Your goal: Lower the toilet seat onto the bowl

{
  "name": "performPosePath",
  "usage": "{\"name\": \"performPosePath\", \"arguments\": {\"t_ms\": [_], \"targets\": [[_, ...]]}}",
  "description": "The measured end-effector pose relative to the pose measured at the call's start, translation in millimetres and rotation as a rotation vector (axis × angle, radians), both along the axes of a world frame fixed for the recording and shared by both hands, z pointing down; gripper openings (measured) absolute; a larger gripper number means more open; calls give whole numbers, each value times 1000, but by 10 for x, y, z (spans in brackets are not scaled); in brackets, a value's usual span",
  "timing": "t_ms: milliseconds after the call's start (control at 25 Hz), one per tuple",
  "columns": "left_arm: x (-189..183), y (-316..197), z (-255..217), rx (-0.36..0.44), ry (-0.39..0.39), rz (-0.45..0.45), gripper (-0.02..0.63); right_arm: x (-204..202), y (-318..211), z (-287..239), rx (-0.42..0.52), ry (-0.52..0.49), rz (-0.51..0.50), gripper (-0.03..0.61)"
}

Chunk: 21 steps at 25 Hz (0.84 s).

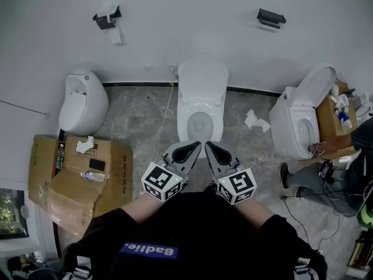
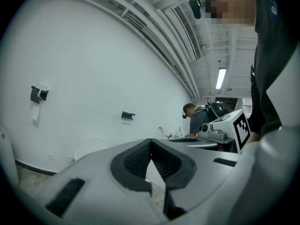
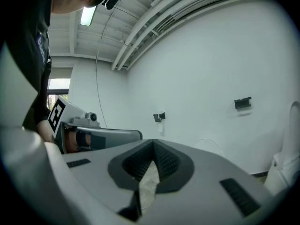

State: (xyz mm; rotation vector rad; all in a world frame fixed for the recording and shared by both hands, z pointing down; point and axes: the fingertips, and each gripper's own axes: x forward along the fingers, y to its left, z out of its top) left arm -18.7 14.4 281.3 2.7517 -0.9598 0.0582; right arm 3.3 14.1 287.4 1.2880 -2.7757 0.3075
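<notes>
With my left gripper [image 1: 192,148] and right gripper [image 1: 211,148] both pressed together and empty, equally near the bowl's [image 1: 182,116] front rim, the raised toilet seat [image 1: 202,77] lies straight ahead against the wall.

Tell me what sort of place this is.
Probably a test room set up as a washroom: three toilets stand unscreened along one white wall, paper holders hang above, flattened cardboard lies on the floor.

Lab-like test space set up as a bathroom, middle toilet [image 1: 201,107], left toilet [image 1: 83,101] and right toilet [image 1: 300,118] side by side along one bare white wall [image 1: 186,16], paper holders [image 1: 106,20] above, flattened cardboard [image 1: 70,179] and loose cables [image 1: 296,210] on the stone floor [image 1: 140,121], exposed ceiling ducts [image 2: 185,27], tube light [image 2: 221,78].
</notes>
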Motion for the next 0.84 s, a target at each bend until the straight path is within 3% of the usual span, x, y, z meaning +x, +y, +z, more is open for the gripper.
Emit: {"name": "performPosePath", "arguments": {"t_ms": [840], "targets": [[-35, 60, -10, -4, 7, 6, 17, 10, 47, -12, 2, 15, 14, 28]]}}
